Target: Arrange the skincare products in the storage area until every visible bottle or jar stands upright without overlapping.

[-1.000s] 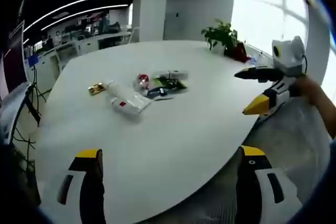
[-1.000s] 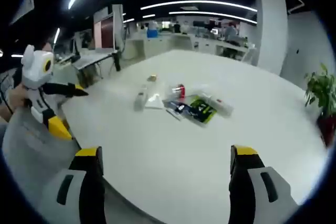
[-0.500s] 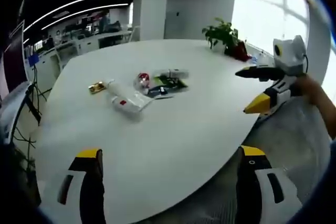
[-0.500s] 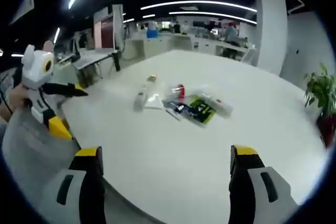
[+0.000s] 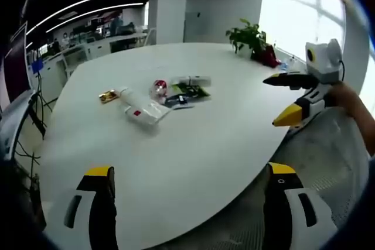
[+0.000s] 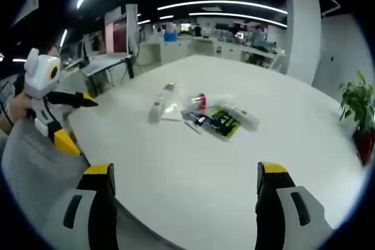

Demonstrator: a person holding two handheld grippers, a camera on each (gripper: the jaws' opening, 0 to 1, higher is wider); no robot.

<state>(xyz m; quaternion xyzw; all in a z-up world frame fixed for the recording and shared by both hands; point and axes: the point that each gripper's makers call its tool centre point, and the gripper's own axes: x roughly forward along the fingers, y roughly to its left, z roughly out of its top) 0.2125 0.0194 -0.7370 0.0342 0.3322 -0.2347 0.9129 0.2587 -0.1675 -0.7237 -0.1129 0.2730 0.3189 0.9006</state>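
Left gripper view: both tongs (image 5: 187, 174) (image 6: 183, 174) wide open and empty, skincare products (image 5: 153, 95) lying mid-tabletop (image 5: 193, 144), well apart; approach step, reaching needed next.

This is an open-plan office. A big white meeting table (image 6: 193, 162) stands in front, rows of desks (image 6: 228, 48) with screens run along the far side, long strip lights (image 6: 222, 5) cross the dark ceiling, and a potted plant (image 5: 249, 39) sits near the window (image 5: 293, 16).

Skincare products (image 5: 158, 95) mid-table too small to identify (upright or lying unclear), potted plant (image 6: 357, 109) at the table's far edge cut off
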